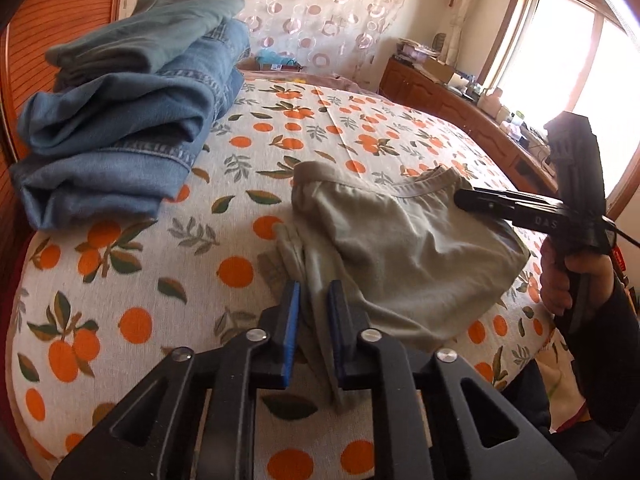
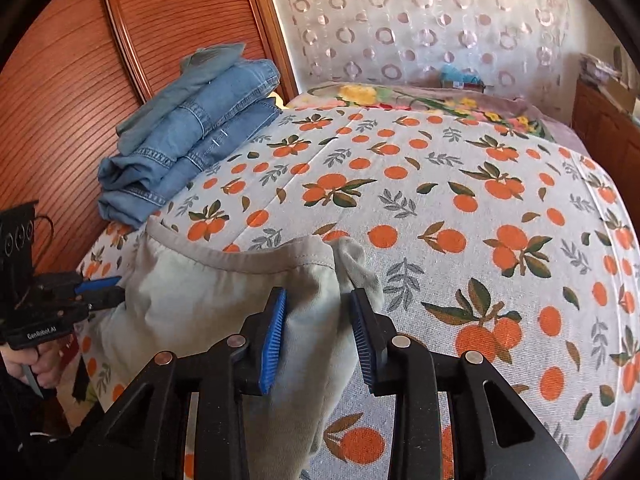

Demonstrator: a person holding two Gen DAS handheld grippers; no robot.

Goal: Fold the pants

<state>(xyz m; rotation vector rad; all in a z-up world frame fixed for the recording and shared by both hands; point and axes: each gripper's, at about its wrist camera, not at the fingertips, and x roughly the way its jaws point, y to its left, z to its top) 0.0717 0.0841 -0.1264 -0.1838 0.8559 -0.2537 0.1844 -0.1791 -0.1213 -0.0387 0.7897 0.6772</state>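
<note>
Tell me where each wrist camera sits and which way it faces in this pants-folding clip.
Left wrist: on the left gripper, looking across the bed toward the window; its jaws straddle the grey pants, and the right gripper and right hand show at right.
Right wrist: on the right gripper, facing the wooden headboard and the curtain; jaws apart around the pants' edge, left gripper at left.
Shared: the pants, the folded jeans stack, the orange-print bedspread.

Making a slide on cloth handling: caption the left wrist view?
Both grippers, left and right, at grey pants on the orange-print bed.
</note>
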